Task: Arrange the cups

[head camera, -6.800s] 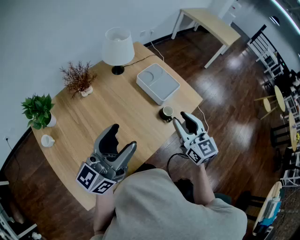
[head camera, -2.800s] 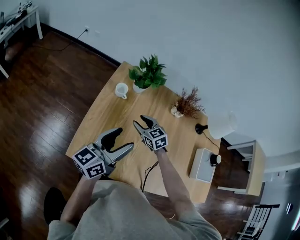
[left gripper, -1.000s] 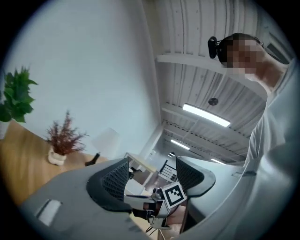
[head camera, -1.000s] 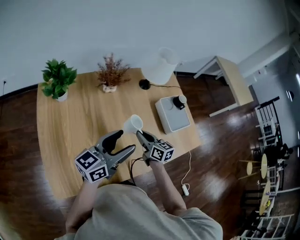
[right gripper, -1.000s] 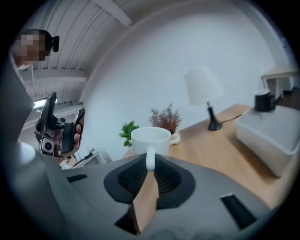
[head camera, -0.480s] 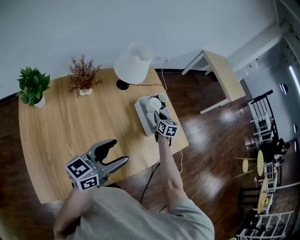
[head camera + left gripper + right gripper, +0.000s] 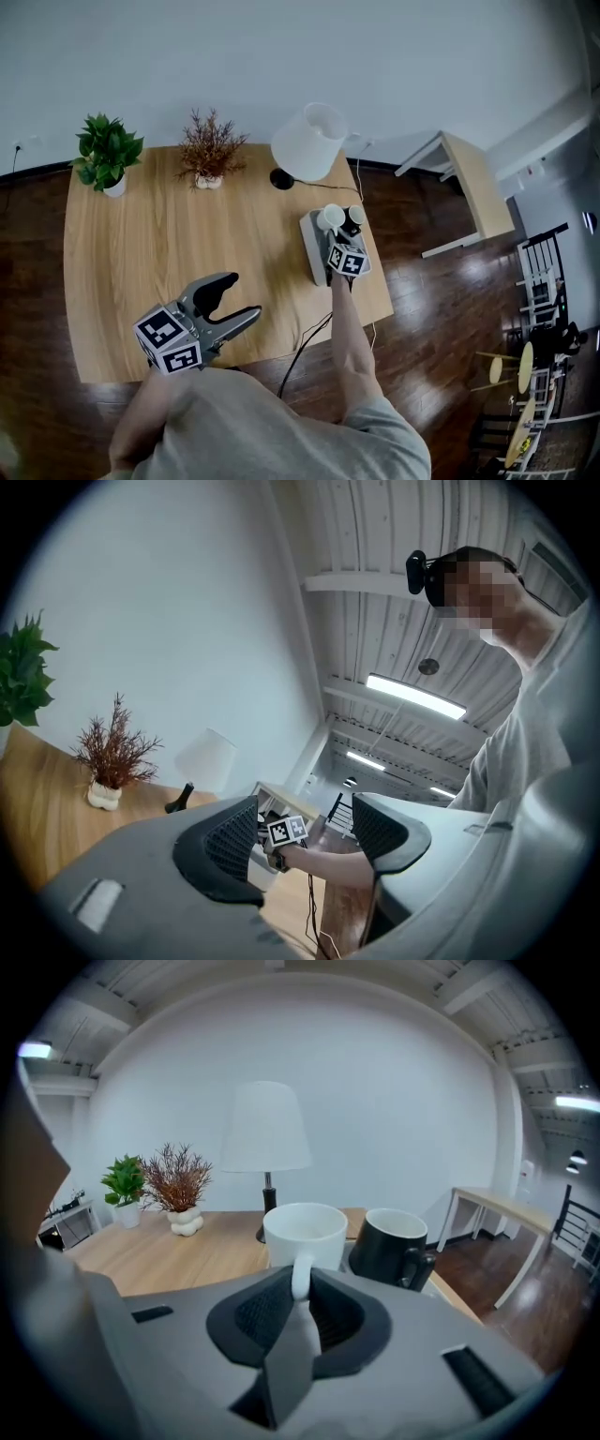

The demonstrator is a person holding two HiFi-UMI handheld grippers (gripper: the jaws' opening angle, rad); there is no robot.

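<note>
Gripping white cup (image 7: 305, 1230) by handle, R gripper (image 7: 334, 236) sits over tray (image 7: 313, 247) center-right, beside black cup (image 7: 355, 215); L gripper (image 7: 240, 298) released, empty, lower left.

I'm working in what looks like an open office or studio, dressed a little like a home. Ahead of my right gripper (image 7: 300, 1288), a pale wooden table (image 7: 169, 1251) carries a white-shaded lamp (image 7: 265, 1129), a potted green plant (image 7: 127, 1185) and dried twigs (image 7: 178, 1180) against a bare white wall (image 7: 394, 1101). Off to its right a second plain table (image 7: 502, 1206) stands on dark polished floorboards (image 7: 506, 1297). Above my left gripper (image 7: 295, 832) run exposed ceiling beams (image 7: 375, 583) and strip lights (image 7: 412, 696).
</note>
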